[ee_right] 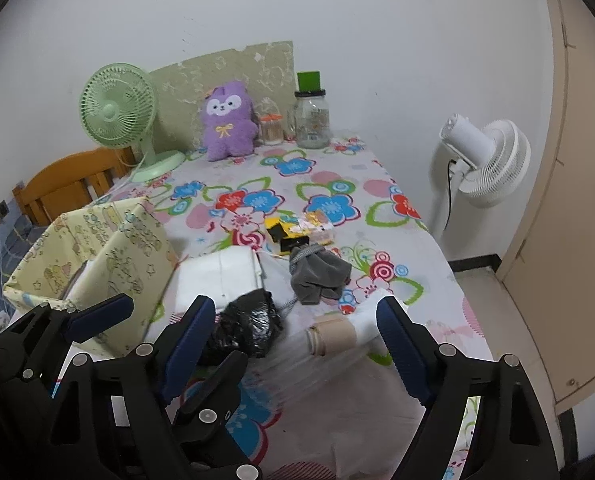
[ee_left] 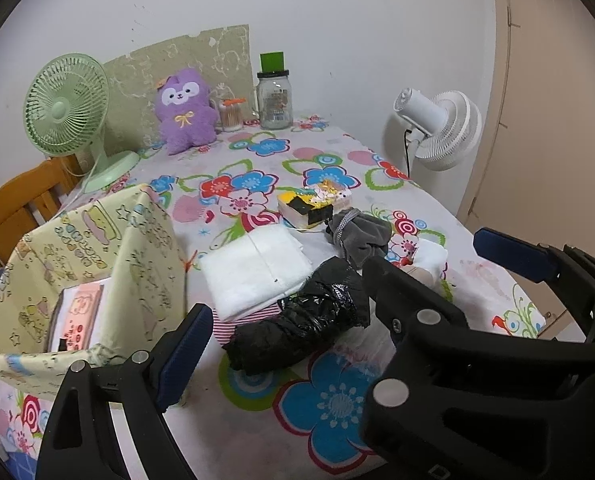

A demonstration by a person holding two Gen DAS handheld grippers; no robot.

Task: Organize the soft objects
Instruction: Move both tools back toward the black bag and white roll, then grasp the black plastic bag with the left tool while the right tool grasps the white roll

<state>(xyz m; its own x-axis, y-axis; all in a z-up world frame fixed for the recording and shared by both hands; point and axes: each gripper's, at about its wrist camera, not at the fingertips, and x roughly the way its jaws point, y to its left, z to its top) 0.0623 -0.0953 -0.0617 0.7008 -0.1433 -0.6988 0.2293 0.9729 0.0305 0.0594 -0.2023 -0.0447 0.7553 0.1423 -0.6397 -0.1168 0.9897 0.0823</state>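
Note:
On the flowered tablecloth (ee_left: 257, 420) lie a crumpled black plastic bag (ee_left: 301, 320), a folded white cloth (ee_left: 257, 272), a grey cloth with a cord (ee_left: 361, 236) and a yellow-and-black sponge block (ee_left: 305, 210). My left gripper (ee_left: 297, 320) hovers open over the near end of the black bag (ee_right: 249, 328). My right gripper (ee_right: 297, 304) stands open just to its right. A white and beige rolled sock (ee_right: 337, 334) lies between its fingers, close to the right pad (ee_right: 397, 344). The two grippers' inner fingers overlap. At the left stands a yellow patterned fabric box (ee_left: 145, 264).
A purple plush toy (ee_left: 187, 110), a green desk fan (ee_left: 67, 108), a glass jar (ee_left: 274, 100) and a toothpick holder (ee_left: 231, 114) line the back wall. A white standing fan (ee_left: 437, 128) is off the table's right edge. A wooden chair (ee_left: 13, 208) is at the left.

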